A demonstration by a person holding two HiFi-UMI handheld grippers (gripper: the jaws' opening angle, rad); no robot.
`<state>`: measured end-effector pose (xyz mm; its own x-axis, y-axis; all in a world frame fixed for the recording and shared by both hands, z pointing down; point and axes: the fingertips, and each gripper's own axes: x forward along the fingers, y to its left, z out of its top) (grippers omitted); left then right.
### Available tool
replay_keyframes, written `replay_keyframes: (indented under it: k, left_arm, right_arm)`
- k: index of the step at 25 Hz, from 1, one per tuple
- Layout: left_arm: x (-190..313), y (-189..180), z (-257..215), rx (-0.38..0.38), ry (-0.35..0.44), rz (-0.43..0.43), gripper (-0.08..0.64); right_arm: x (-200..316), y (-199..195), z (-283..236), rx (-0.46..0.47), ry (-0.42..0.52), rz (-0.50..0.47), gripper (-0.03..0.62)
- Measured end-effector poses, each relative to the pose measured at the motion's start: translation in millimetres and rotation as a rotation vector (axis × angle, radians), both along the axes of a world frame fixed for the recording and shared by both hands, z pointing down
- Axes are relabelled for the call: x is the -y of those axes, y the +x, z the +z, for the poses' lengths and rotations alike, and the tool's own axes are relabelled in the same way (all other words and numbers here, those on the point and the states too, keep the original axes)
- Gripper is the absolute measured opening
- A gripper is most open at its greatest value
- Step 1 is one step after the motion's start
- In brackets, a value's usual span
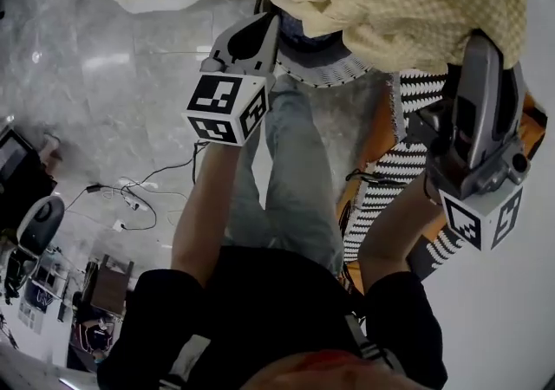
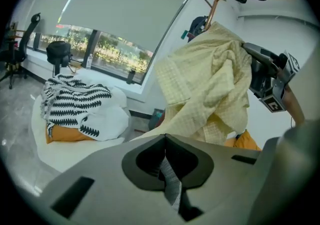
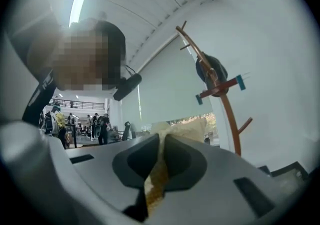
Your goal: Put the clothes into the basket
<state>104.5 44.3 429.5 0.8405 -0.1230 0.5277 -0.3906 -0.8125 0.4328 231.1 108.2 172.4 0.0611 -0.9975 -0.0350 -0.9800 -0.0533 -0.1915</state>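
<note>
**A:** Closest in, your left gripper (image 2: 165, 138) has its jaws pressed together on a thin strip of grey-and-white cloth (image 2: 171, 181), pinched right down the middle.

**B:** And your right gripper (image 3: 161, 138) is just as tight, its jaws clamped on a fold of the yellow shirt (image 3: 156, 184), and it's pointing about level.

**A:** From your head camera, that yellow shirt is held up high in front of you, above your jeans (image 1: 295, 180), and it spreads across between the two grippers.

**B:** Whether the grey strip on your left belongs to that same shirt, I can't tell.

**A:** Just beside your right gripper there's a zigzag cloth (image 1: 390, 185), black and white, lying over orange fabric (image 1: 368, 150).

**B:** Further out, seen from your left gripper, a second zigzag cloth (image 2: 75, 100) sits heaped on a white cushion (image 2: 25, 155), with an orange piece (image 2: 62, 134) tucked under it.

**A:** There's grey marble floor (image 1: 104, 76) to your left, with cables (image 1: 130, 199) trailing over it.

**B:** And at the back, a wooden coat rack (image 3: 220, 86) stands by the white wall, with a long window (image 2: 115, 51) under a drawn blind.
</note>
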Motion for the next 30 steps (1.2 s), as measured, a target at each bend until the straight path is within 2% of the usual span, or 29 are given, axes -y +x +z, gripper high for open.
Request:
replay_keyframes:
  k: [3,5,8,12,14,17,25,30]
  left_arm:
    - [-20.2,15.3,6.8,0.003,-0.010,0.060,0.000]
    - [-31.2,18.8,17.0,0.021,-0.021,0.096,0.000]
    - [-44.4,21.4,30.0,0.052,-0.028,0.129,0.000]
    - [-50.7,19.2,46.9,0.086,-0.033,0.174,0.000]
    - [-54.5,20.3,53.3,0.100,-0.036,0.186,0.000]
    - [-68.4,29.9,52.3,0.117,-0.030,0.186,0.000]
    - [-57.1,21.3,73.1,0.144,-0.035,0.160,0.000]
    - [-49.3,19.0,82.6,0.161,-0.037,0.127,0.000]
  right_arm:
    - [-35.3,7.6,4.5,-0.011,-0.014,0.059,0.023]
    - [-50.7,7.4,29.5,0.013,-0.055,0.078,0.023]
    - [-64.7,7.9,94.3,0.082,-0.175,0.102,0.023]
    - [-70.4,-4.3,208.1,0.216,-0.358,0.123,0.023]
    - [-74.9,-12.6,257.3,0.288,-0.419,0.120,0.023]
    - [-85.3,-19.0,307.0,0.378,-0.462,0.099,0.023]
    - [-61.4,-58.1,432.8,0.482,-0.682,0.018,0.023]
    - [-60.9,-48.1,486.0,0.498,-0.807,0.096,0.025]
